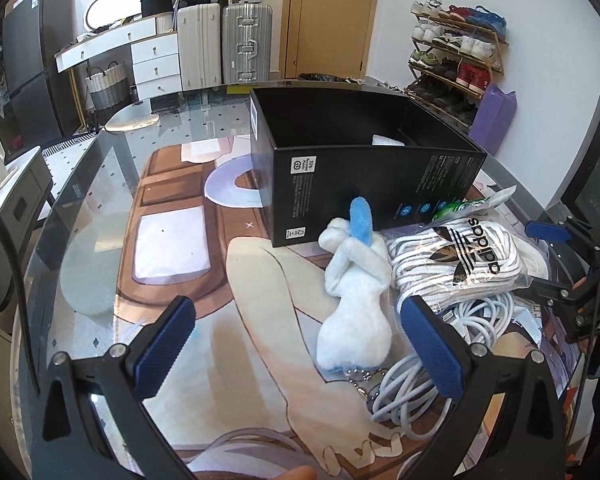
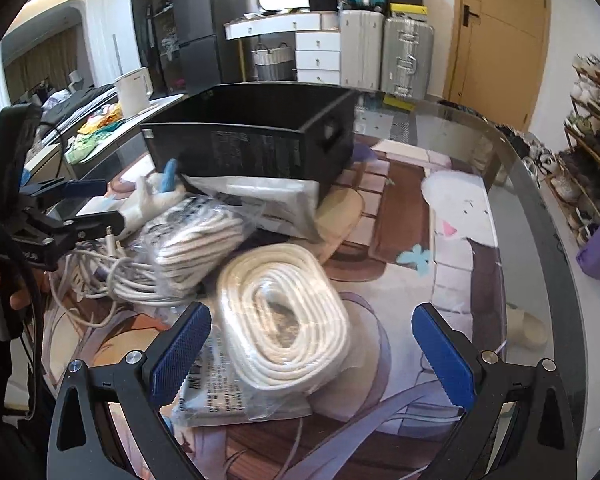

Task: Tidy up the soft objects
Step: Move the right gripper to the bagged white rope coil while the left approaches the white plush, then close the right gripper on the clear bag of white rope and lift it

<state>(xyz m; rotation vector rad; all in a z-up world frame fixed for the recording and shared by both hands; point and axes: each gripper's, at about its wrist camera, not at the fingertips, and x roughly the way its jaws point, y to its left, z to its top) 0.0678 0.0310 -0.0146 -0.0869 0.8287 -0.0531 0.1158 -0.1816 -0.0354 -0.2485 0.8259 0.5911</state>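
A white plush toy (image 1: 354, 304) with a blue ear lies on the glass table in front of an open black box (image 1: 360, 160). My left gripper (image 1: 296, 344) is open, its fingers either side of the toy's lower end, not touching it. A bagged striped Adidas rope bundle (image 1: 460, 258) and a white cable coil (image 1: 416, 384) lie to the right of the toy. My right gripper (image 2: 312, 346) is open over a bagged cream rope coil (image 2: 284, 312). The right wrist view also shows the box (image 2: 252, 140), the striped bundle (image 2: 196, 236), the toy (image 2: 152, 196) and the left gripper (image 2: 88, 204).
The glass table's curved edge (image 2: 540, 208) runs along the right. A flat plastic packet (image 2: 268, 200) leans by the box. Something white (image 1: 388, 141) lies inside the box. Suitcases, drawers and a shoe rack (image 1: 456, 56) stand beyond the table.
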